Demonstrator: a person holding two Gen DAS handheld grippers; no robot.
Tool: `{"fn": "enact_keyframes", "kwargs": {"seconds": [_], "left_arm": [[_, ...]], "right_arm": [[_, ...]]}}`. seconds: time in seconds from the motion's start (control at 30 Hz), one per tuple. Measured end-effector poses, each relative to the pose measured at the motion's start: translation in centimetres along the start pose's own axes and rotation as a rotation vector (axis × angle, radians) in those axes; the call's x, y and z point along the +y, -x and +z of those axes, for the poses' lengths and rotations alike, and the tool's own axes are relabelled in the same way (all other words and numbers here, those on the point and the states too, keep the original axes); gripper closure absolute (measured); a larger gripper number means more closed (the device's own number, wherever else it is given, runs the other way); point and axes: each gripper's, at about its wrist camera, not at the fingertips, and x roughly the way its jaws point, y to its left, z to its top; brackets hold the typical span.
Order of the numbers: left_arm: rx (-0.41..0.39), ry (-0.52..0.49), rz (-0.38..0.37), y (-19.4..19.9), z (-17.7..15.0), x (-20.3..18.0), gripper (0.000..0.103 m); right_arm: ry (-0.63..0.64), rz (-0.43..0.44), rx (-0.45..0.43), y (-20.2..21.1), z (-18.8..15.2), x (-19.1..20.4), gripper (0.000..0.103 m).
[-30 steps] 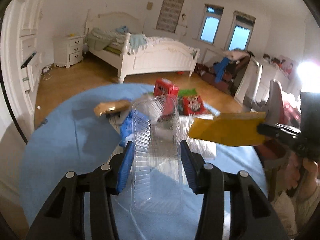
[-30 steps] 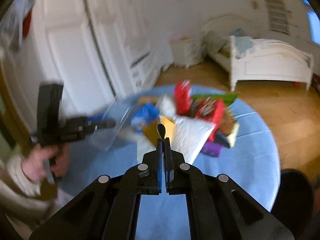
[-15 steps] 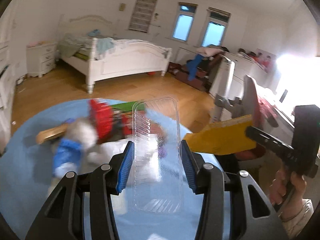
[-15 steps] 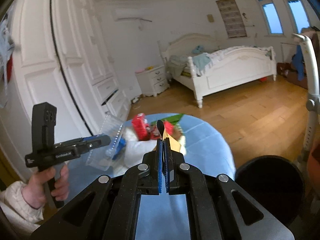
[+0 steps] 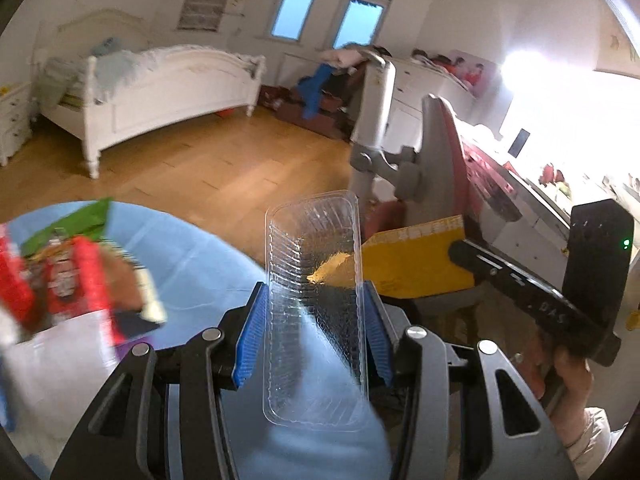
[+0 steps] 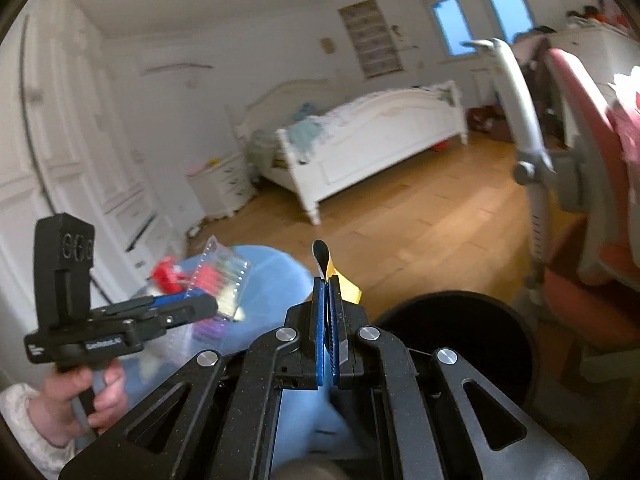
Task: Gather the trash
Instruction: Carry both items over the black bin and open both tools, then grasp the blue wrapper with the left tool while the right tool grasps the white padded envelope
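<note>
Left gripper (image 5: 314, 322): you grip the clear tray (image 5: 314, 300) by its sides, above the desk (image 5: 188, 264) edge.
Right gripper (image 6: 328, 328): clamped on your yellow envelope (image 5: 412, 260), above the black bin (image 6: 460, 340).
Wrappers (image 5: 68, 276): on desk.

Tray (image 5: 314, 300): between the fingers of the left gripper (image 5: 314, 320), standing out over the table (image 5: 192, 264) edge.
Envelope (image 5: 416, 260): right of the tray, partly behind it, in the right gripper (image 6: 329, 320).
Wrapper pile (image 5: 68, 276): on the table, left of the tray.
Bin (image 6: 472, 340): on the floor, right of the table, below the right gripper.
Bed (image 5: 160, 92): far behind the table.
Chair (image 5: 436, 168): right, behind the envelope.
</note>
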Motion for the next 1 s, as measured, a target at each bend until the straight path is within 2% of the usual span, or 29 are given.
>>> {"fn": "enact_keyframes", "kwargs": {"seconds": [0.27,0.53,0.63,0.67,0.7,0.73,0.77,0.8,0.83,1.0], "left_arm": [[0.085,-0.032,-0.044,-5.4,0.3,-2.2,0.057],[0.145,-0.062,-0.064,-8.8,0.1,-3.7,0.056],[0.156,-0.081,-0.052,-9.7,0.3,-4.3,0.050],[0.156,-0.087,-0.051,-9.7,0.3,-4.5,0.044],[0.153,-0.093,-0.051,-9.7,0.4,-4.7,0.032],[0.144,-0.100,-0.046,-9.7,0.4,-4.9,0.024],[0.134,-0.104,-0.041,-9.5,0.5,-5.0,0.014],[0.121,-0.111,-0.038,-9.3,0.5,-5.1,0.011],[0.114,-0.117,-0.036,-9.1,0.5,-5.2,0.011],[0.100,-0.097,-0.025,-7.6,0.4,-4.5,0.011]], "right_arm": [[-0.063,-0.064,0.058,-2.4,-1.6,-3.4,0.099],[-0.115,-0.097,0.110,-4.3,-3.0,-6.0,0.099],[-0.136,-0.124,0.124,-4.5,-3.1,-6.8,0.099],[-0.140,-0.135,0.129,-4.6,-3.0,-6.9,0.099],[-0.143,-0.150,0.133,-4.7,-3.0,-7.3,0.094],[-0.149,-0.158,0.133,-4.7,-3.0,-7.6,0.078],[-0.162,-0.165,0.127,-4.6,-3.1,-7.8,0.068],[-0.173,-0.173,0.118,-4.5,-3.1,-8.2,0.045],[-0.180,-0.180,0.103,-4.2,-3.2,-8.2,0.029],[-0.158,-0.168,0.094,-4.2,-2.9,-7.4,0.028]]}}
